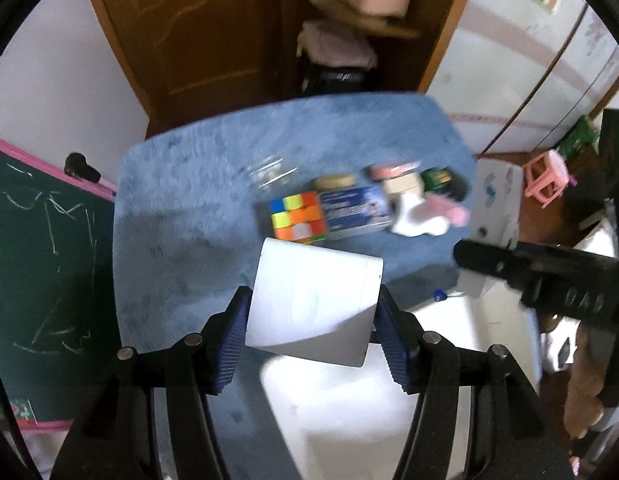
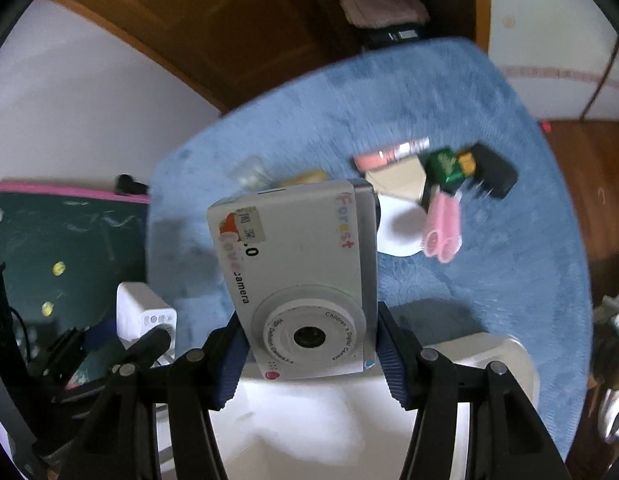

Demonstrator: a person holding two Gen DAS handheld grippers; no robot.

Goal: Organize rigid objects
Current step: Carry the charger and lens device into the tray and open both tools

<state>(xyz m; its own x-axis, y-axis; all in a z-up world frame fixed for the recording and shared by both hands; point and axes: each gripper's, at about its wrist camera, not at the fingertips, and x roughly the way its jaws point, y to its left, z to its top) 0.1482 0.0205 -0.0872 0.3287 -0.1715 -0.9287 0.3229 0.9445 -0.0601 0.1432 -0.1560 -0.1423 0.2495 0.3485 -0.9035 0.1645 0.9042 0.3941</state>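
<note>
The left gripper (image 1: 311,336) is clamped on a white charger (image 1: 315,304), low in the centre of the left wrist view, held clear above the blue mat (image 1: 181,216). The right gripper (image 2: 307,350) is clamped on a toy camera (image 2: 297,272), lens toward the viewer, low centre in the right wrist view. Both pieces hang above a white bin (image 2: 489,356) at the bottom edge of the frame. More things lie in a cluster at the mat's upper right: a cube (image 1: 295,216), a blue box (image 1: 355,210), a green box (image 2: 443,166), a black plug (image 2: 491,172) and pink rollers (image 2: 443,228). This looks like the carry step: both items picked, neither put away. Next each hand must come over the bin, lower and spread its fingers; blur makes the exact drop spot hard to judge.
</note>
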